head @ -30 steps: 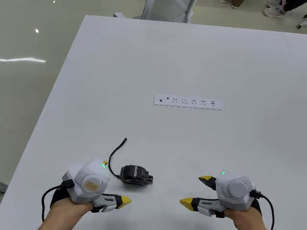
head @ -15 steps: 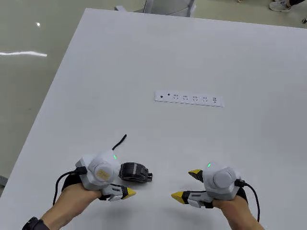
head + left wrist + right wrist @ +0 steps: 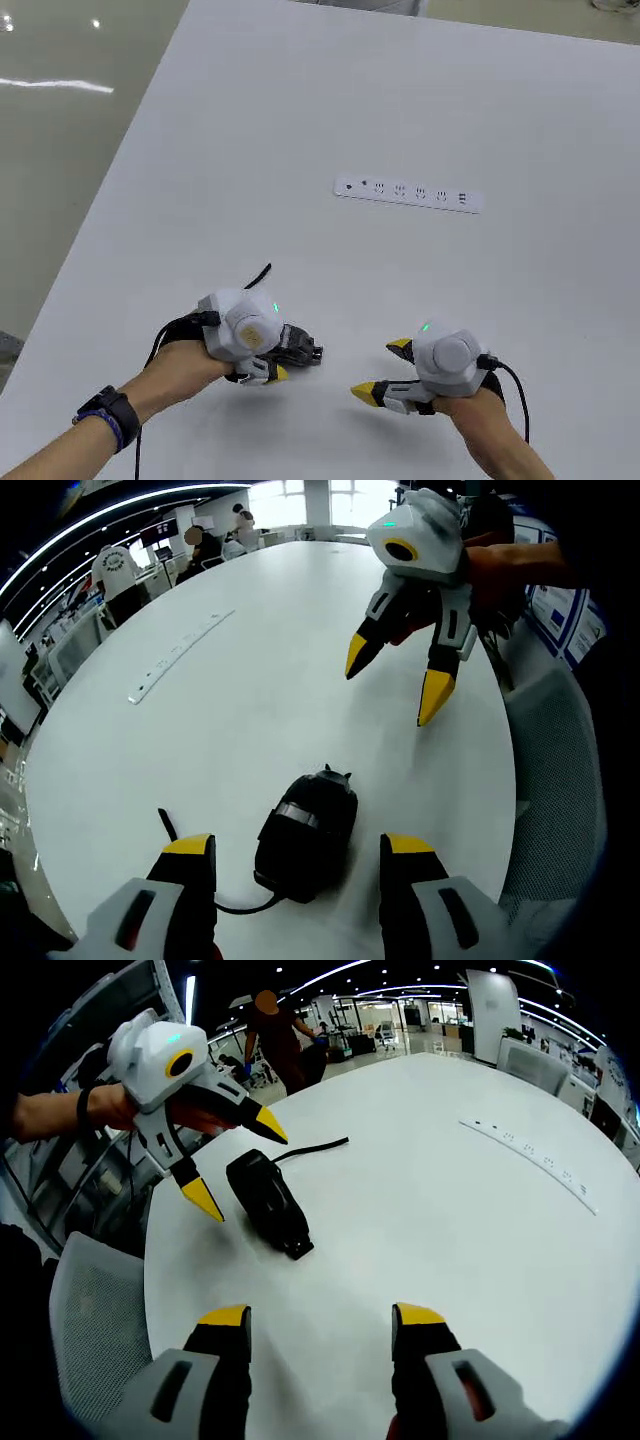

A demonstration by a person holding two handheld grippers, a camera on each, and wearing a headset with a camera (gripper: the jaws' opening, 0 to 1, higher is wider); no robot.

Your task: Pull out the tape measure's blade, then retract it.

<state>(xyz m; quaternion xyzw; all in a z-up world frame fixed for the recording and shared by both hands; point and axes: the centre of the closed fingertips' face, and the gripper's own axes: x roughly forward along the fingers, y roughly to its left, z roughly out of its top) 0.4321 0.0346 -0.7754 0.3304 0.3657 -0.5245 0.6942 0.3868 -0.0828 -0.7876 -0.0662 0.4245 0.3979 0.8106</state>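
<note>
The left gripper's (image 3: 298, 845) wide fingers (image 3: 185, 875) straddled the tape measure (image 3: 305, 832); the right gripper (image 3: 320, 1316) gaped empty; a power strip (image 3: 408, 194) lay farther up the table (image 3: 300, 110).

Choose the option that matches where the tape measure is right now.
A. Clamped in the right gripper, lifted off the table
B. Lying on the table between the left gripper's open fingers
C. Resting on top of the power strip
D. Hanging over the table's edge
B: the left gripper view shows the tape measure lying on the white table between the left gripper's spread fingers, with a gap on each side.
</note>
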